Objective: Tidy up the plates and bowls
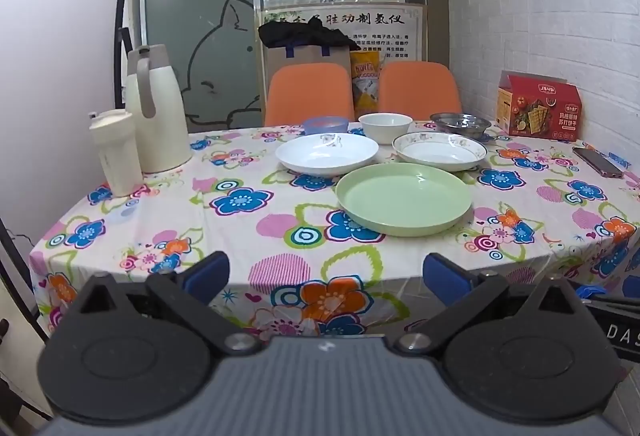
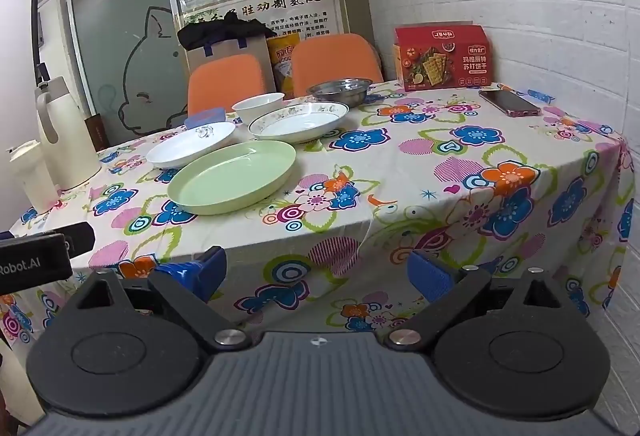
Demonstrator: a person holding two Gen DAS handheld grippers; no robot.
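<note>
1. Lying nearest the table (image 1: 224, 236) edge, the green plate (image 1: 404, 198) is the largest piece. It looks like plastic: judged light, stiff, not fragile, somewhat slick. Its raised rim is the place to pinch. It sits flat, mouth up; being round, it has no long axis.
2. White plate (image 1: 326, 154), behind and to the left, appears ceramic: judged heavier, brittle, glazed and slippery. Grip at the near rim. Flat, mouth up.
3. Patterned plate (image 1: 439, 151), behind and to the right, just beside the white one: same judgement, ceramic and fragile; take by the rim.
4. Steel bowl (image 1: 460, 123), far right near the back: judged light, rigid, slick; thin lip suits a pinch. Upright.
5. White bowl (image 1: 385, 125), back centre: likely ceramic, fragile; grip over the wall. Upright.
6. Blue bowl (image 1: 325, 124), back left, partly hidden by the white plate; material cannot be told.
7. Left gripper (image 1: 326, 272) and right gripper (image 2: 316, 270) both hang short of the table edge, jaws spread, holding nothing.
</note>
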